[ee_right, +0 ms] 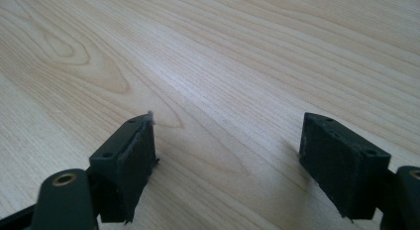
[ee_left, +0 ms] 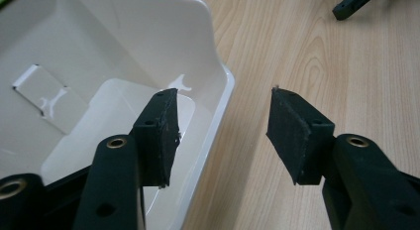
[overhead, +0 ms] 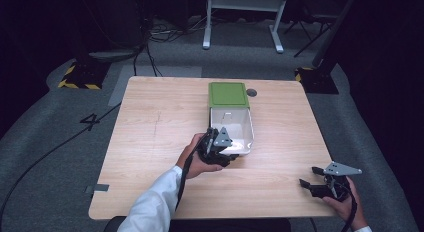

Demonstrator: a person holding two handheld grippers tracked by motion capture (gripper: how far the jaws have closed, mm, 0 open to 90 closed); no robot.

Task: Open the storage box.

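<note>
A white plastic box stands open on the wooden table, and its green lid lies flat behind it. My left gripper is at the box's near left corner. In the left gripper view it is open and straddles the box rim, one jaw inside the empty box and the other outside over the table, with neither pad touching the wall. My right gripper rests low at the table's near right, apart from the box. In its own view it is open over bare wood.
A small dark round hole sits in the tabletop right of the lid. The right gripper's jaw tip shows far off in the left gripper view. Cables, white frame legs and striped bases lie on the floor beyond the table.
</note>
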